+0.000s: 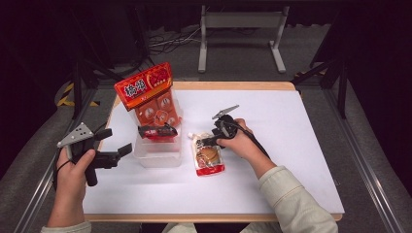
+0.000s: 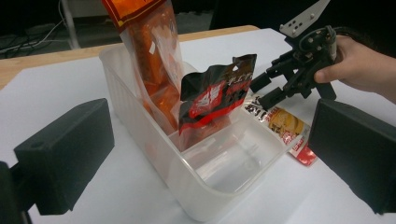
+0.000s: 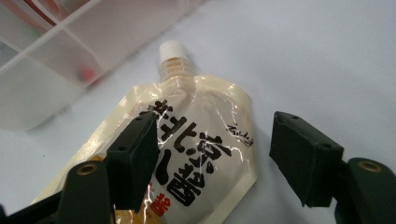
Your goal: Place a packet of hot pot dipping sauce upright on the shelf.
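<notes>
A cream spout pouch (image 1: pixel 209 158) (image 3: pixel 201 112) with black lettering and a white cap (image 3: pixel 172 49) lies flat on the white table, just right of a clear plastic bin (image 1: pixel 158 159) (image 2: pixel 210 200). My right gripper (image 1: pixel 206 141) (image 3: pixel 215 154) hovers low over the pouch's upper half, open; one jaw is above the print, the other is past the pouch's edge. Inside the bin stand a tall orange snack bag (image 1: pixel 145 87) (image 2: pixel 154 60) and a dark red pouch (image 1: pixel 156 131) (image 2: pixel 215 98). My left gripper (image 1: pixel 116 141) (image 2: pixel 210 154) is open at the left, aimed at the bin and holding nothing.
The near half of the bin is bare inside. The table (image 1: pixel 291 145) has a wooden rim (image 1: pixel 233 85). A grey metal stand (image 1: pixel 240 22) and cables sit on the floor behind. The left gripper view shows the right gripper (image 2: pixel 264 91) over the spout pouch (image 2: pixel 285 126).
</notes>
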The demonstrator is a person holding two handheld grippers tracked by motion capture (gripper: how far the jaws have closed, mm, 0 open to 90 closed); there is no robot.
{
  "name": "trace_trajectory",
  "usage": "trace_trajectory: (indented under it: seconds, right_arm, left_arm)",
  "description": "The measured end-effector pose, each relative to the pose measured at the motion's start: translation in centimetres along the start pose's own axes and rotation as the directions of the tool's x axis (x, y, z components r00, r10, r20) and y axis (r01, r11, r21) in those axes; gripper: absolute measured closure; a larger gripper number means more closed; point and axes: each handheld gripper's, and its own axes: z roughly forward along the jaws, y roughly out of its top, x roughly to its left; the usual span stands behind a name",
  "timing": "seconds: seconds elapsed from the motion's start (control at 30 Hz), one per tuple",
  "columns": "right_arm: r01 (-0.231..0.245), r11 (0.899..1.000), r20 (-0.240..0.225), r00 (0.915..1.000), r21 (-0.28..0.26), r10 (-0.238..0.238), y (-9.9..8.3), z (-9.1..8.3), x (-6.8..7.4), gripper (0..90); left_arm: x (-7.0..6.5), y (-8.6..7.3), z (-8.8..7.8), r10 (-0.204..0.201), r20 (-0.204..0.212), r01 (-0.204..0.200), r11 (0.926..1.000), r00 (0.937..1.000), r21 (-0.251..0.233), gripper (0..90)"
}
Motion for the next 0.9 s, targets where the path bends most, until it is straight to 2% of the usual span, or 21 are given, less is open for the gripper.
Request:
trace_trajectory:
  seconds: [0.07,0.27,0.43,0.63,0.67,0.7,0.77,0.9]
  right_arm:
    - [-0.013,1.0,-0.017,0.9998,0.015,0.014,-0.1,0.2,0.0,31.5]
    - [0.006,1.0,-0.012,0.9999,0.024,-0.006,-0.1,0.2,0.2,32.5]
    - [0.026,0.999,0.005,0.9997,0.035,-0.026,-0.1,0.2,0.7,39.6]
    - [0.053,0.997,0.001,0.9986,0.049,-0.053,-0.3,0.1,1.2,56.7]
    - [0.053,0.997,0.001,0.9986,0.049,-0.053,-0.3,0.1,1.2,56.7]
    - [0.059,0.997,0.008,0.9982,0.058,-0.06,-0.3,0.0,1.4,67.3]
    - [0.064,0.996,0.014,0.9978,0.067,-0.065,-0.3,-0.1,1.5,74.1]
    - [0.061,0.995,0.017,0.9979,0.073,-0.062,-0.3,-0.1,1.7,79.4]
  left_arm:
    - [0.0,0.0,0.0,-0.003,0.007,0.003,1.0,1.0,-0.001,1.0]
    - [-0.1,0.0,0.2,0.001,0.004,-0.001,1.0,1.0,0.003,0.9]
    - [-0.1,0.0,0.3,0.005,0.005,-0.006,1.0,1.0,0.007,0.9]
    - [-0.3,0.1,0.4,-0.008,0.021,0.008,1.0,0.9998,-0.005,0.9]
    - [-0.3,0.1,0.4,-0.008,0.021,0.008,1.0,0.9998,-0.005,0.9]
    - [-0.3,0.1,0.4,-0.009,0.022,0.009,0.9999,0.9997,-0.005,0.9]
    - [-0.3,0.1,0.4,-0.01,0.021,0.01,0.9999,0.9997,-0.005,0.9]
    - [-0.3,0.0,0.4,-0.007,0.024,0.007,1.0,0.9997,-0.002,0.9]
